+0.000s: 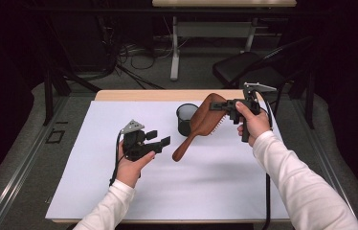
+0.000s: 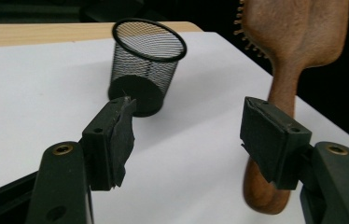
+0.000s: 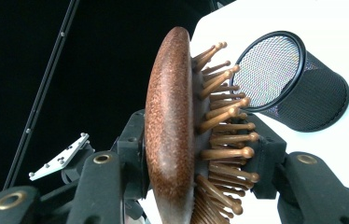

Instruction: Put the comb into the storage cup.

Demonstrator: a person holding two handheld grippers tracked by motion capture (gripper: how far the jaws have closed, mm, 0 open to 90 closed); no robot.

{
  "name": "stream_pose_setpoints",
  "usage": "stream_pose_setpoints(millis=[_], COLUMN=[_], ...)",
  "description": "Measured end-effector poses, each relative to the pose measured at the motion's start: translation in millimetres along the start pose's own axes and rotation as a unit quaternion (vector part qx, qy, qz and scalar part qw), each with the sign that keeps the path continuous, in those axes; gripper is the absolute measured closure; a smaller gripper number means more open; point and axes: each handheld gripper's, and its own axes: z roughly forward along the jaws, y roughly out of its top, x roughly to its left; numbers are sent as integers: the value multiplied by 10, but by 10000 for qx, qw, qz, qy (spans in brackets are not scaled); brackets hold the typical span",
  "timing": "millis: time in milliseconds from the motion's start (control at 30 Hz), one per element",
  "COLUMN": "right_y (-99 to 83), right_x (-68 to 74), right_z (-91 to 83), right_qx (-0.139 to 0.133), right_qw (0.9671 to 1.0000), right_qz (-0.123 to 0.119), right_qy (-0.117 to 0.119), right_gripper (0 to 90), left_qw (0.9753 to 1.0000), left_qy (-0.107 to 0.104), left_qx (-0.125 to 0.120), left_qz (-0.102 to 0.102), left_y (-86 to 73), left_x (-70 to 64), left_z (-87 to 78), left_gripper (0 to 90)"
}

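I see the wooden hairbrush (image 1: 201,123) at centre right of the high view, its head clamped between my right gripper (image 1: 228,106) jaws, handle slanting down-left toward the left gripper (image 1: 159,139). That one's jaws stand wide apart, holding nothing; the handle end lies just beyond its right-hand jaw. The mesh cup (image 1: 186,119) stands beside the brush.

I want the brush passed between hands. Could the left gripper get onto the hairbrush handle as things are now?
Probably yes. The left gripper is open, and the hairbrush handle hangs just beyond its right jaw with nothing between. The mesh cup stands off to the side; the right gripper clamps the head only.
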Motion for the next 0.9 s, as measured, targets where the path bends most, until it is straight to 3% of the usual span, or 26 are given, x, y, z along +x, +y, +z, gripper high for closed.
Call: stream_pose_setpoints(millis=[167,367,700,900], right_y=[13,29,60,72], right_x=[4,21,49,64], right_z=[-5,-11,-15,-11], right_qx=[-3,-23,-62,-90], right_qw=[10000,10000,10000,9999], right_qz=[-13,-27,-61,-70], right_qy=[-10,-28,-47,-59], right_gripper=[503,502,502,502], left_qw=[9999,9996,9994,9993], left_qy=[5,164,276,334], left_qx=[-129,-121,55,2], left_qz=[99,178,221,168], left_y=[-10,-33,-79,-91], left_x=[54,90,126,152], left_z=[-26,-68,-45,-61], left_gripper=[348,342,169,132])
